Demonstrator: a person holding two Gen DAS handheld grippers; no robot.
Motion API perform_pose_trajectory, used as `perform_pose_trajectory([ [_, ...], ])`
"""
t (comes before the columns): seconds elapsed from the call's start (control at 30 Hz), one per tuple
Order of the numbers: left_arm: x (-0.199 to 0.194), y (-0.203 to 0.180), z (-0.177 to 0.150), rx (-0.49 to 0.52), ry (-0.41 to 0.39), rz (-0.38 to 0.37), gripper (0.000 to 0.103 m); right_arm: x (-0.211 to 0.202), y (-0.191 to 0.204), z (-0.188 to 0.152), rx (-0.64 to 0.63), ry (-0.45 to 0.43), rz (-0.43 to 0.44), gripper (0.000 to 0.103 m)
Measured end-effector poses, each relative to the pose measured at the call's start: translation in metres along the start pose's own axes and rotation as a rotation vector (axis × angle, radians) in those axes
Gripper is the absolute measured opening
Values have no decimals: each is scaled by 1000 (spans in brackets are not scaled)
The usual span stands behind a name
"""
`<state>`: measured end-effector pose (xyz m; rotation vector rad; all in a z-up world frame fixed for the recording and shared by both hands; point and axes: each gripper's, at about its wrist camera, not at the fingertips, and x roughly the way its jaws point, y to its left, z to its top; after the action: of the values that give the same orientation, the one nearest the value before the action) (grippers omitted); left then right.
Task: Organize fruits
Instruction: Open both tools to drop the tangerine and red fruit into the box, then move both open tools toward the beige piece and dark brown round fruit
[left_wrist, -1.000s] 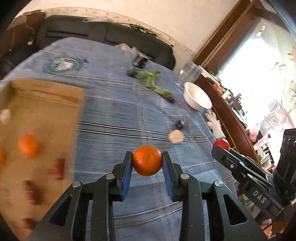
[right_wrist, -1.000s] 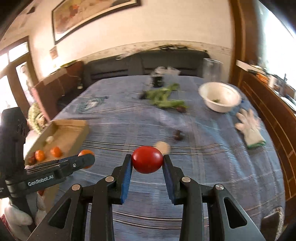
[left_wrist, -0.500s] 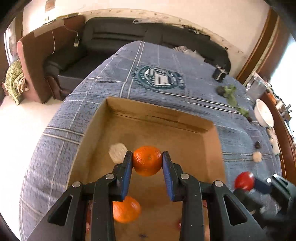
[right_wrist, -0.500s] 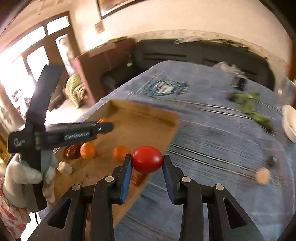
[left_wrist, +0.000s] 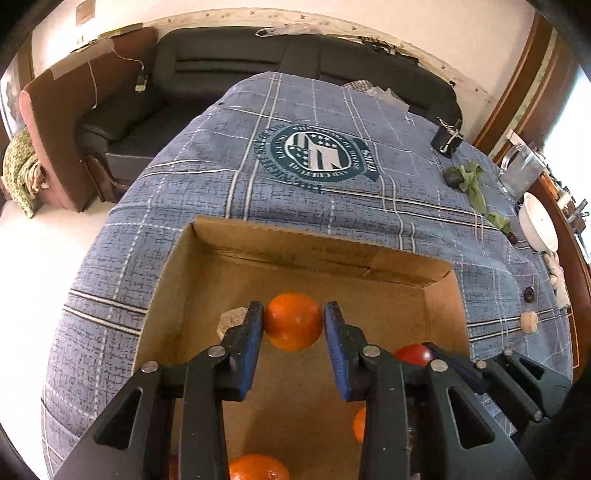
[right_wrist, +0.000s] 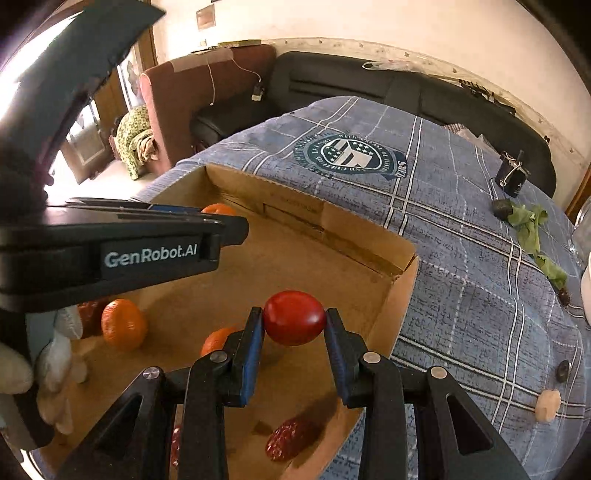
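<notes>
Sideways, red tomato (right_wrist: 294, 322) between right jaws.

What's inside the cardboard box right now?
In the cardboard box: loose oranges, a red textured fruit and a pale lump. The grippers cover part of the floor.

Both grippers angled down, side by side. Left gripper (left_wrist: 293, 326) w/ blue pads (left_wrist: 254, 332) pinched on an orange (left_wrist: 293, 320); right gripper (right_wrist: 294, 326) clamped likewise on a red tomato (right_wrist: 294, 322). From right wrist cam, left unit sits at 9 o'clock, gloved hand (right_wrist: 22, 363) at 8 o'clock.
</notes>
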<state>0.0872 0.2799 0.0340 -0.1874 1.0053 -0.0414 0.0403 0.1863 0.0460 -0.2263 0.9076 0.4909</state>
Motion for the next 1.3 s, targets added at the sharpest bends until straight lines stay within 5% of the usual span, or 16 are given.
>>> perform_pose_trajectory([
  [0.2, -11, 2, 0, -49, 7, -38, 41, -13, -5, -1, 18, -31, 10, 54],
  [0.4, -60, -13, -13, -56, -86, -83, 51, -57, -29, -17, 87, -114, 20, 67],
  [0.63, -93, -63, -44, -41, -123, -187, 64, -95, -69, -55, 187, -138, 11, 68],
  [1.13, -44, -183, -105, 134, 40, -255, 64, -160, -223, -177, 514, -113, -189, 69],
  [1.3, -22, -213, -108, 177, 59, -257, 64, -159, -260, -192, 607, -105, -202, 69],
])
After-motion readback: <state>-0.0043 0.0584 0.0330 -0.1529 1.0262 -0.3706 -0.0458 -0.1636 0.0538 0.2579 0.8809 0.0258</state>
